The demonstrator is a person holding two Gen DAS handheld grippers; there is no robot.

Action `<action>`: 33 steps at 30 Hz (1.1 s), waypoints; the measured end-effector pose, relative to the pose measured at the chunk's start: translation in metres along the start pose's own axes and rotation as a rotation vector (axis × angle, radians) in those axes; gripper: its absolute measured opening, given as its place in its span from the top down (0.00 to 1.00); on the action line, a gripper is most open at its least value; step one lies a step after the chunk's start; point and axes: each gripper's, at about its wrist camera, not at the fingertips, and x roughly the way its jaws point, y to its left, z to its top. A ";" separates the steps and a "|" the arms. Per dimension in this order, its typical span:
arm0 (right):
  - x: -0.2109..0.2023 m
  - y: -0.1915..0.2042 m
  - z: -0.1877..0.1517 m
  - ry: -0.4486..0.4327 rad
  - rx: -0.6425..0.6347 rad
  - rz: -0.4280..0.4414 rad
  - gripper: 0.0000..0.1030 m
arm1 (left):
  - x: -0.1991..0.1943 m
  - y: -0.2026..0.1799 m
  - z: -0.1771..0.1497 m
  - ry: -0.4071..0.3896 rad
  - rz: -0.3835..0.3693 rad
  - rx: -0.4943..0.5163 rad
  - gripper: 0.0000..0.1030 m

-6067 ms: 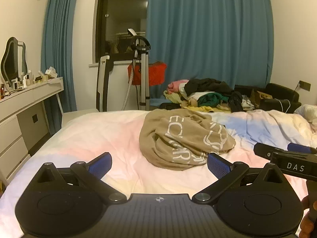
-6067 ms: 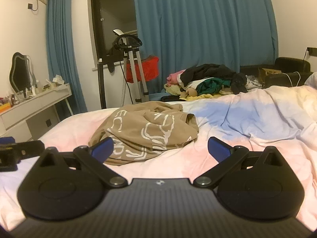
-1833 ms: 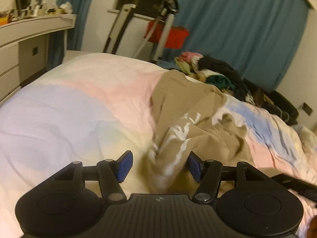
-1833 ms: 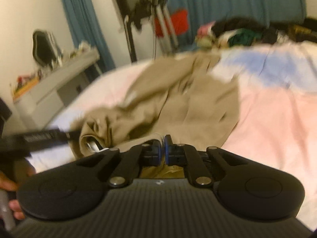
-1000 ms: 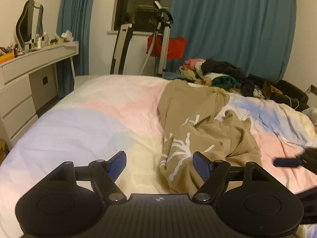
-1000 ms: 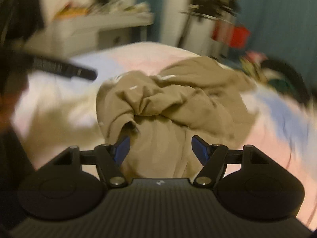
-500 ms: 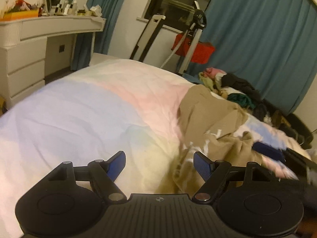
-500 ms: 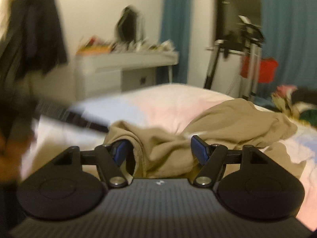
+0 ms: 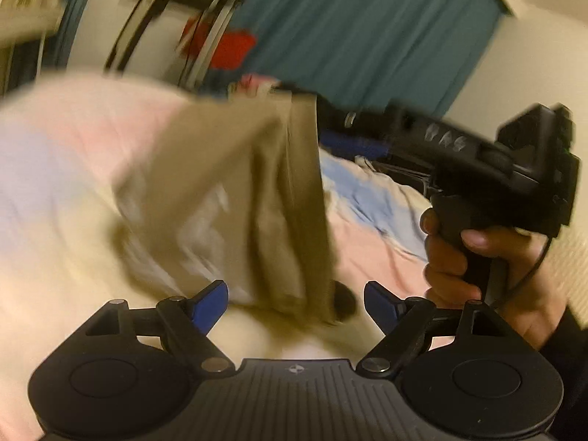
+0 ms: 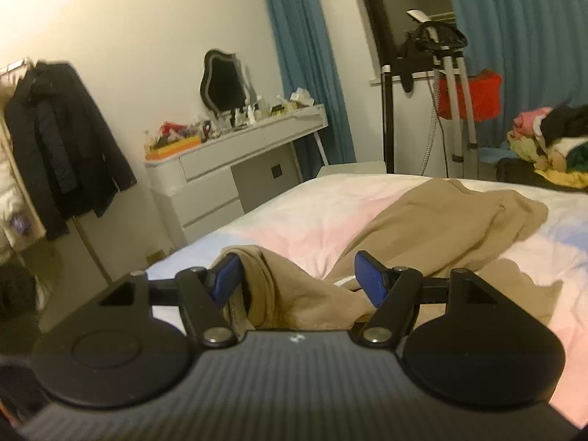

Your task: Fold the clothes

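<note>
one tan garment [image 10: 422, 220] on pastel bed [image 10: 312, 213], two grippers, left gripper [image 9: 296, 299] spread wide over blurred cloth, right gripper [image 10: 299, 275] wide apart astride a fold, one hand [image 9: 488, 257]

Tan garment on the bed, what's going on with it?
A person is holding a gripper in each hand and working on a crumpled tan garment on the bed. The right gripper is open with a fold of the cloth between its fingers. The left gripper is open too, at the garment's near edge. That view is blurred. Nothing is folded yet.
</note>
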 end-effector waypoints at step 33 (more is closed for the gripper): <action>0.059 0.049 -0.070 0.386 -0.145 0.140 0.53 | 0.057 0.042 -0.052 0.146 0.160 -0.309 0.51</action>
